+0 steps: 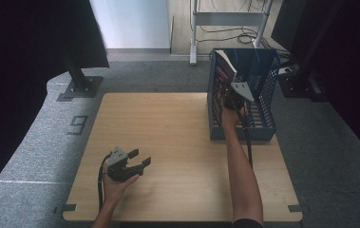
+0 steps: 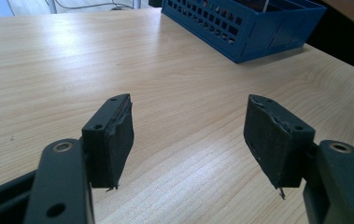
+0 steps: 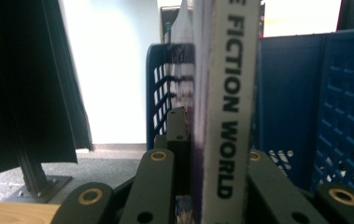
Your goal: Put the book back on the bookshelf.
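A book (image 1: 225, 71) with a white spine stands upright against the left wall of a blue slotted crate (image 1: 268, 90) at the table's far right. My right gripper (image 1: 228, 99) is shut on the book's lower part, just over the crate. In the right gripper view the spine (image 3: 233, 93) reads "FICTION WORLD" and fills the gap between the jaws of the right gripper (image 3: 212, 140), with the crate wall (image 3: 305, 102) behind. My left gripper (image 1: 140, 160) rests low over the near left of the wooden table (image 1: 168, 123), open with nothing between its pads (image 2: 114, 140). The left gripper (image 2: 191, 135) points toward the crate (image 2: 244, 28).
Grey carpet surrounds the table. A black stand with a base plate (image 1: 78, 85) is at the far left, and a metal frame with cables (image 1: 225, 28) is behind the crate. Dark equipment stands at the right edge.
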A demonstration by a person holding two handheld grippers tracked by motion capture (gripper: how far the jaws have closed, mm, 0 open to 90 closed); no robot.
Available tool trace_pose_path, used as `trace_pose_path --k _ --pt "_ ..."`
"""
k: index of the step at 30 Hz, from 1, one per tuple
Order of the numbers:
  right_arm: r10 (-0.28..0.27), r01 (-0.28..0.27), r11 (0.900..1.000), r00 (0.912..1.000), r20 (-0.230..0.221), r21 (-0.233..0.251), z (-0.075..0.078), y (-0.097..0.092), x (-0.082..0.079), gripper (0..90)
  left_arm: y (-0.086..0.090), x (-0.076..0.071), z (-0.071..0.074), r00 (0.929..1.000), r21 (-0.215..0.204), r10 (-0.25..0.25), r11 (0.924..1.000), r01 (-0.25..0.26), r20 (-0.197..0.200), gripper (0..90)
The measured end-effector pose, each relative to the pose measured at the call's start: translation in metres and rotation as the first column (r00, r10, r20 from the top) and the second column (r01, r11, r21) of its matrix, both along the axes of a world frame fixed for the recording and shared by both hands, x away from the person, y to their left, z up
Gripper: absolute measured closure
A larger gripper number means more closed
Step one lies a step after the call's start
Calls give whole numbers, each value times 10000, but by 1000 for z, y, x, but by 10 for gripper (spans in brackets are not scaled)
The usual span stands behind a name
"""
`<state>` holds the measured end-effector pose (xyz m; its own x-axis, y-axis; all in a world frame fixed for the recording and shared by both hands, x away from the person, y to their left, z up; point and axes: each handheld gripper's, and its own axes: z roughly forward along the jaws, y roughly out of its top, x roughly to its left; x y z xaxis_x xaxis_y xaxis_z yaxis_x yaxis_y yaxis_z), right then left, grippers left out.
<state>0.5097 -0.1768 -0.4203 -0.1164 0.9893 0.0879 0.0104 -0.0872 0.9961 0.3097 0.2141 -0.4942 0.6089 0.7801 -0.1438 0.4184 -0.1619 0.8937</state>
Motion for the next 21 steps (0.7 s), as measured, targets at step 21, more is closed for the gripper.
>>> trace_pose_path --k 21 --pt "416 -470 9974 9945 -963 -538 -17 8 -23 790 0 -2 3 10000 -68 -5 10000 5 68 334"
